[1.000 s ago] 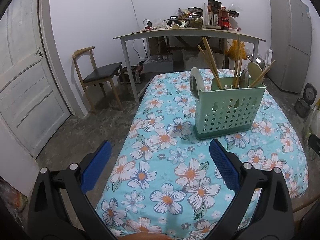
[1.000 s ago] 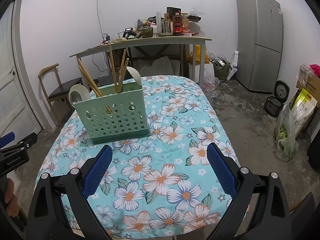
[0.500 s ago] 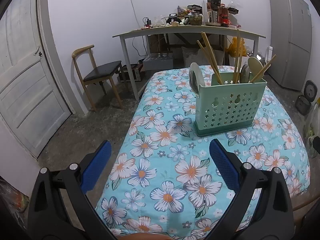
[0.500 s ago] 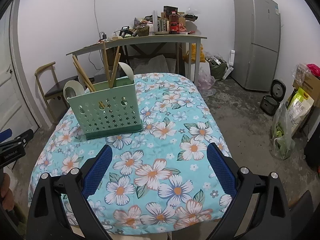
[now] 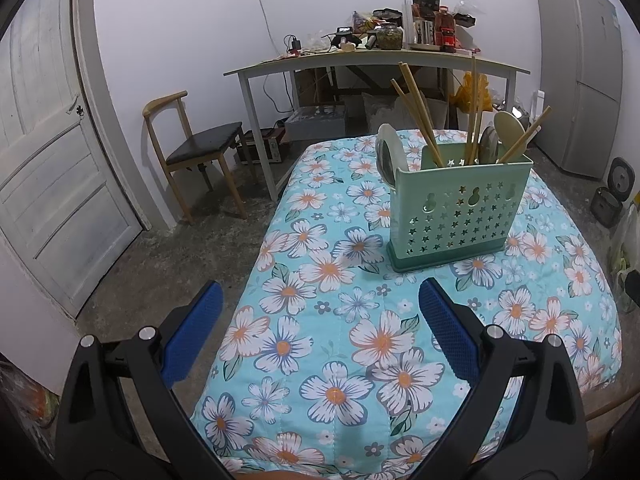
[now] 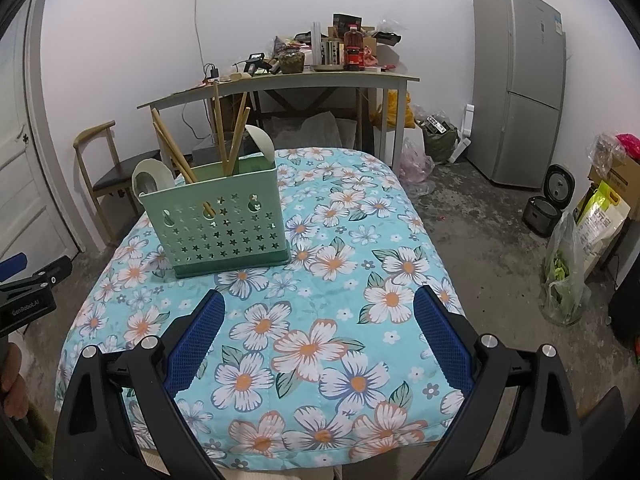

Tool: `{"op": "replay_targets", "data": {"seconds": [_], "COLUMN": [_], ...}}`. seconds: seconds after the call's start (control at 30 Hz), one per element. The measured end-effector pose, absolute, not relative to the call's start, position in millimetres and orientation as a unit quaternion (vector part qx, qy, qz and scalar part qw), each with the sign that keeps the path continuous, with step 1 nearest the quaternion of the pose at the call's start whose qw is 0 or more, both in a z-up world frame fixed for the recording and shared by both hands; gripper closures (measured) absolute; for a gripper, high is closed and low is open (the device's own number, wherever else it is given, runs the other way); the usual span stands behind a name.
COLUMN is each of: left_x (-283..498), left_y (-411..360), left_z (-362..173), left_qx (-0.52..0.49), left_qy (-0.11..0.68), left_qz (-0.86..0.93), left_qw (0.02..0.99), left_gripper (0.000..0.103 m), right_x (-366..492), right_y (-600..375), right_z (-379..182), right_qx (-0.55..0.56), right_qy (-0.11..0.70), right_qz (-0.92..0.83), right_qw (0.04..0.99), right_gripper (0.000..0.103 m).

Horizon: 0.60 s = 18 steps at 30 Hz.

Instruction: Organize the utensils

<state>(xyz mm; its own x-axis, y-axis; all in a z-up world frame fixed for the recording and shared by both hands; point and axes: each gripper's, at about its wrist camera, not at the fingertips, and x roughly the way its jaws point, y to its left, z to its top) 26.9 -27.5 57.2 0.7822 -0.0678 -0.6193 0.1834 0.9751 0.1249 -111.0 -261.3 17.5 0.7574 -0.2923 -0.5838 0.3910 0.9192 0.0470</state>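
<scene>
Floral tablecloth (image 5: 360,340) covering table; wooden chair (image 5: 192,148), fridge (image 6: 516,84) standing behind. Green utensil caddy (image 5: 460,212) standing upright mid-table, chopsticks (image 5: 416,112) leaning upward, fanning outward. Left gripper (image 5: 320,320) and right gripper (image 6: 320,320) hovering spread, grasping nothing.

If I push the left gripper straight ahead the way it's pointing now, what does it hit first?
Probably the floral tablecloth: the open, empty left gripper aims slightly down at the cloth short of the green utensil caddy, which stands ahead and to the right. Depth is unclear in this fisheye view.
</scene>
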Motion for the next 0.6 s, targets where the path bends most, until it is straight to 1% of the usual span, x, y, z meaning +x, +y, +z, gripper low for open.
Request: {"op": "replay_targets", "data": {"seconds": [0.6], "left_x": [26.2], "left_y": [-28.5], "left_z": [55.9], "left_qx": [0.091], "left_qy": [0.326], "left_qz": [-0.069], "left_qw": [0.939], "left_gripper": [0.008], "right_x": [-110.1], "right_y": [-258.6], "right_z": [18.5], "right_qx": [0.082], "right_qy": [0.296], "right_qz": [-0.18], "right_qw": [0.935], "right_gripper": [0.01]}}
